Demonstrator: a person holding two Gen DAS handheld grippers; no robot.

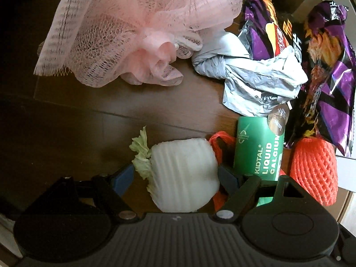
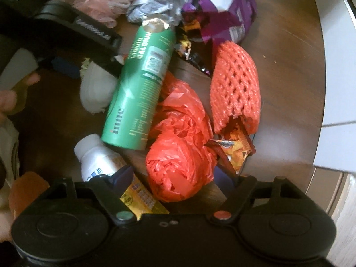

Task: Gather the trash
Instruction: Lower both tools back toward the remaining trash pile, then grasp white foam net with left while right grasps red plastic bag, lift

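The left gripper (image 1: 175, 173) pointed down over a white cabbage chunk (image 1: 182, 175) on the dark wooden table (image 1: 155, 102); its blue pads flanked the chunk, jaws wide, contact not discernible. Only the left wrist view showed the full pink mesh netting (image 1: 124, 31) toward the table's far side. Only the right wrist view showed the crumpled red plastic bag (image 2: 180, 146) between the right gripper (image 2: 178, 178) jaws — wide, not pressing — plus a white bottle (image 2: 98, 158) and a yellow wrapper (image 2: 142, 202). The green tube (image 2: 138, 89) lay on its side, its foil end torn open, contents not visible. The orange foam net (image 2: 235, 84) held a snack wrapper (image 2: 233, 151) at its mouth. Purple snack bags (image 1: 327, 75) and grey crumpled plastic (image 1: 255, 82) crowded the far edge — bare wood remained along the rounded right edge.
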